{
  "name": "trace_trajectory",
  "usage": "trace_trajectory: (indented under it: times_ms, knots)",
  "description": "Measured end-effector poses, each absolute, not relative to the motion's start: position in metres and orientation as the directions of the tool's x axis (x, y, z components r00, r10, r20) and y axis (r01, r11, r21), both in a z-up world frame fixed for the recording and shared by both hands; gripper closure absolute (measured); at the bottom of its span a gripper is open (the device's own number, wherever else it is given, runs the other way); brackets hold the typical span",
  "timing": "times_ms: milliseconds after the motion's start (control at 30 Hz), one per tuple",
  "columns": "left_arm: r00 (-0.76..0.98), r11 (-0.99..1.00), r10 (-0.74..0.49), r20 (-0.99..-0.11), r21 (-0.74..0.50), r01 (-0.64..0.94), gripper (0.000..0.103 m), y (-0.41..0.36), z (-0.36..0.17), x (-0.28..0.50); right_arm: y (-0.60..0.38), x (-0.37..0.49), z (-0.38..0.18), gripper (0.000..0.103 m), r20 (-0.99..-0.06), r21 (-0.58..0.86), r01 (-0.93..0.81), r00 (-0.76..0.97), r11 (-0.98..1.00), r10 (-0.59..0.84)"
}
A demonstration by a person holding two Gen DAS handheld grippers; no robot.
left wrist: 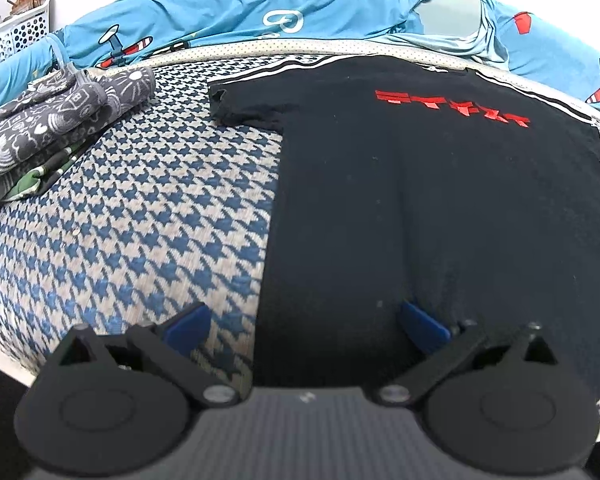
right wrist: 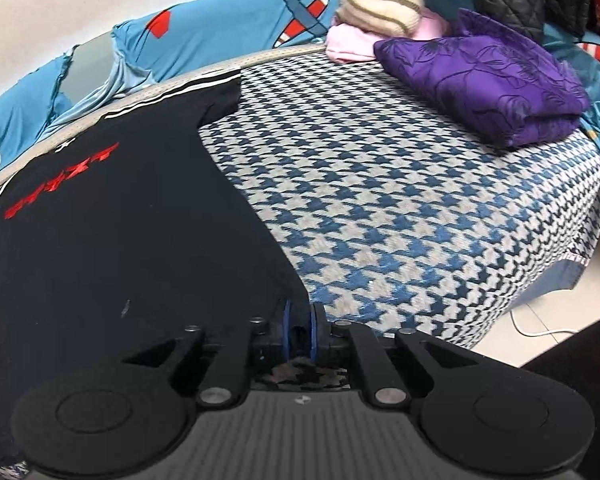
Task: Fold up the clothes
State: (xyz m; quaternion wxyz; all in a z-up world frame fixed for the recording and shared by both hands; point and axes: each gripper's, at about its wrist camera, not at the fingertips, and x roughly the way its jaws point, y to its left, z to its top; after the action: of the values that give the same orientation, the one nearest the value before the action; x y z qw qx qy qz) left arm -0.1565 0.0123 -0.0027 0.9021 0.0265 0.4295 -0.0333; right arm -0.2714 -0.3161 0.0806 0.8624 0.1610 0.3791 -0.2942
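Black T-shirt point(left wrist: 420, 200) lies flat on the bed point(left wrist: 140, 220). Only the left view shows the left gripper point(left wrist: 304, 320), fingers spread wide and empty. Only the right view shows the right gripper point(right wrist: 300, 330), fingers pinching the shirt's hem.

Black T-shirt point(left wrist: 420, 200) with red lettering point(left wrist: 452, 106), on a blue-and-beige houndstooth cover point(left wrist: 140, 220). Behind, bright blue bedding point(left wrist: 220, 4) printed with red-and-white planes. Grey white-doodled folded cloth point(left wrist: 52, 120) over green; purple floral-embossed fabric point(right wrist: 492, 80), pink cloth point(right wrist: 352, 44), cream olive-striped knit point(right wrist: 380, 8).

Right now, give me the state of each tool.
Left tool: open, straddling the edge of the black T-shirt, gripping nothing.
Right tool: shut on the T-shirt's edge.
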Motion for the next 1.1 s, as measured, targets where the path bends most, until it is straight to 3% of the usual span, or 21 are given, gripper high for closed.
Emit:
trace_trajectory:
  times_ms: [500, 700, 933, 1100]
  knots:
    - [0.619, 0.996, -0.047, -0.784, 0.007, 0.085, 0.0, 0.016, -0.002, -0.169, -0.308, -0.28, 0.093, 0.076, -0.703, 0.078, 0.65, 0.573, 0.756, -0.421]
    - [0.615, 0.996, -0.049, -0.787, 0.004, 0.085, 0.0, 0.017, -0.001, -0.176, -0.287, -0.269, 0.095, 0.068, -0.69, 0.096, 0.543, 0.641, 0.834, -0.338]
    - [0.61, 0.996, -0.051, -0.791, 0.003, 0.087, 0.0, 0.018, -0.001, -0.183, -0.266, -0.252, 0.085, 0.067, -0.725, 0.132, 0.446, 0.652, 0.885, -0.221]
    - [0.6, 0.996, -0.054, -0.798, -0.002, 0.087, 0.0, 0.019, 0.0, -0.187, -0.26, -0.25, 0.079, 0.061, -0.74, 0.122, 0.441, 0.637, 0.889, -0.215]
